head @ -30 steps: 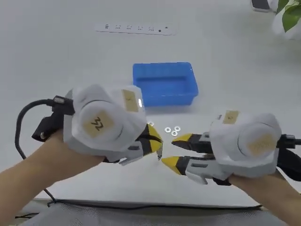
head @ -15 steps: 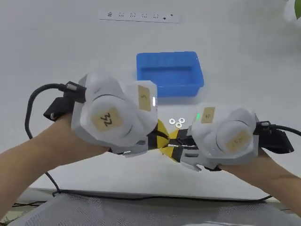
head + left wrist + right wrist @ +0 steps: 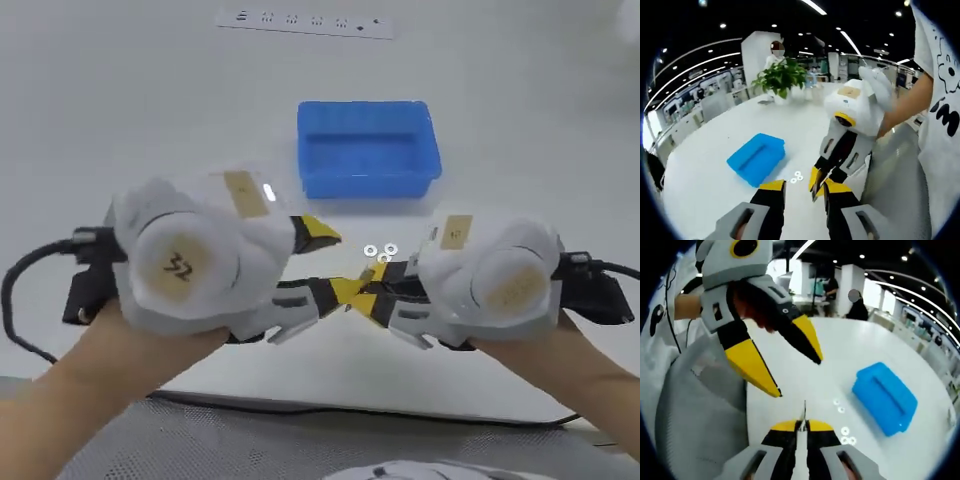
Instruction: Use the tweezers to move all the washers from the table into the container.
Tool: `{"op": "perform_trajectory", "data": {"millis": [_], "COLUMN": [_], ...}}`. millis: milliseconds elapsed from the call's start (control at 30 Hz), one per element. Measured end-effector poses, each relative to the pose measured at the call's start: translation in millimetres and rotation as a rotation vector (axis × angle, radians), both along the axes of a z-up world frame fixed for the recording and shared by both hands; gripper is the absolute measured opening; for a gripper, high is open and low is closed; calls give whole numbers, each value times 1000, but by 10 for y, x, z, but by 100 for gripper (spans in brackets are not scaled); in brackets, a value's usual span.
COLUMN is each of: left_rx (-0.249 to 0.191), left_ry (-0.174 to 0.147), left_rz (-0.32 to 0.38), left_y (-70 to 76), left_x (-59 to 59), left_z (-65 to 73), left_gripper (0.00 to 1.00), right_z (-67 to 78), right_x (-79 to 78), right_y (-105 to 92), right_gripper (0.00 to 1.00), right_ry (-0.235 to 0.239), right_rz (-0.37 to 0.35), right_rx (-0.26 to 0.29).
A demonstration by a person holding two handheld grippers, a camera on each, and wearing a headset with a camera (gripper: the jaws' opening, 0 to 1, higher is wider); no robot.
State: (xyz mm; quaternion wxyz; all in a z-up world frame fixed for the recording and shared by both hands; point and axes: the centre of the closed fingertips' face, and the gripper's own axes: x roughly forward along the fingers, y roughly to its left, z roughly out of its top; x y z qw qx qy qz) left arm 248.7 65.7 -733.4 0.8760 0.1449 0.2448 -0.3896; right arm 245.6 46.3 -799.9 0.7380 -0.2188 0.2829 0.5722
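Three washers show in the head view, clustered on the white tabletop just short of the blue container and not touching it. The left tongs are spread wide. The right tongs meet them tip to tip, farther from the container than the washers. The left hand and right hand hold the tools about level, pointed inward at each other.

From the left gripper view, its own jaws gape and the right tongs' tips reach in beside them, with the washers between those tips and the container.

From the right gripper view, the jaws are pressed together on thin steel tweezers whose point juts forward. Four washers lie scattered just before the container. They are likely light, stiff, flat and slippery, so the best hold is probably a pinch across the ring, one tine through the hole.
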Motion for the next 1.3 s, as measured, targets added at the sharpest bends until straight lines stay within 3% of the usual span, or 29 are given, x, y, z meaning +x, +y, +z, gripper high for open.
{"op": "perform_trajectory", "data": {"millis": [33,67,100,167,200,267,367,500,567,667,767,1033,1167,1200,1233,1267,1300], "left_rx": [-9,-12,-16,-21,-11,-3,6,2,8,92,104,100,105,121,165,184,169], "left_ry": [-7,4,28,42,69,75,92,91,74,33,4,-6,-40,-55,-85,-105,-95], "left_rz": [77,109,152,216,246,267,284,289,272,189,141,27,13,10,2,-20,-12], "left_y": [133,212,323,465,549,624,650,578,497,390,309,76,-26,-26,-4,-29,-51], "left_x": [3,-22,-73,-114,-171,-228,-293,-314,-273,-174,-90,35,46,50,67,54,39], "left_z": [-9,-42,-99,-159,-221,-266,-309,-319,-312,-331,-323,-394,-359,-353,-346,-336,-331], "left_gripper": [40,49,54,61,63,68,67,64,63,56,48,29,13,9,4,2,1], "right_z": [18,37,61,84,91,113,132,103,124,218,335,631,718,736,758,806,824], "right_x": [28,58,110,173,220,299,396,455,429,315,192,-34,-73,-76,-82,-73,-70], "right_y": [8,15,25,39,47,64,92,110,119,122,113,108,131,137,145,179,177], "right_gripper": [3,3,3,3,3,3,2,2,2,2,2,2,2,2,2,2,2], "right_ry": [7,14,16,17,14,2,-7,0,5,21,34,63,77,78,80,80,83], "right_rz": [-12,-22,-37,-46,-52,-60,-66,-64,-54,-32,-10,11,-13,-18,-23,-39,-49], "right_rx": [12,22,35,44,45,47,40,8,2,9,20,72,111,122,135,171,182]}}
